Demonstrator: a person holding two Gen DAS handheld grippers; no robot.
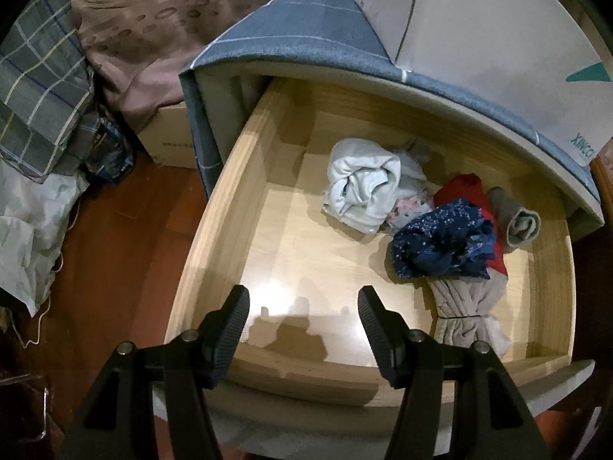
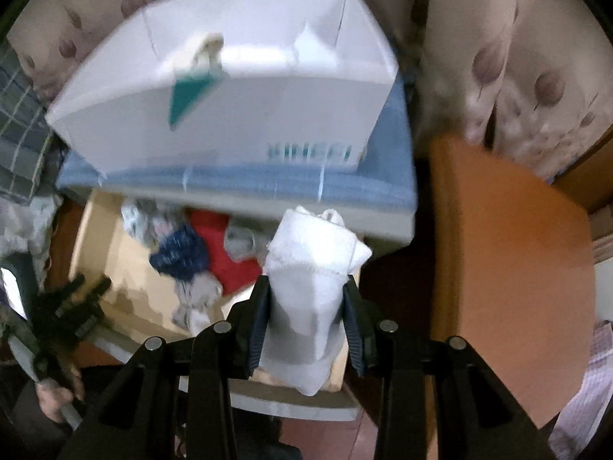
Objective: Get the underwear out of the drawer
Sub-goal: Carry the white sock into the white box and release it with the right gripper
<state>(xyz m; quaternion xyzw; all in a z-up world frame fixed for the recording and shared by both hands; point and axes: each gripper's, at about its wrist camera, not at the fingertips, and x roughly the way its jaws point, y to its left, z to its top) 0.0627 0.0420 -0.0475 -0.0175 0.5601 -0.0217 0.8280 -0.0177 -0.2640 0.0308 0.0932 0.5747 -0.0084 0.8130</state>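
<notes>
A rolled white garment (image 2: 310,268) is gripped by the right claw (image 2: 306,287) above the open drawer (image 1: 214,207); the left claw (image 1: 302,299) is held wide and empty at its near edge.

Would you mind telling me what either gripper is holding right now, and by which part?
The right gripper holds a white rolled garment, its jaws clamped on the sides of its middle. The left gripper holds nothing; its jaws stand open over the drawer.
</notes>
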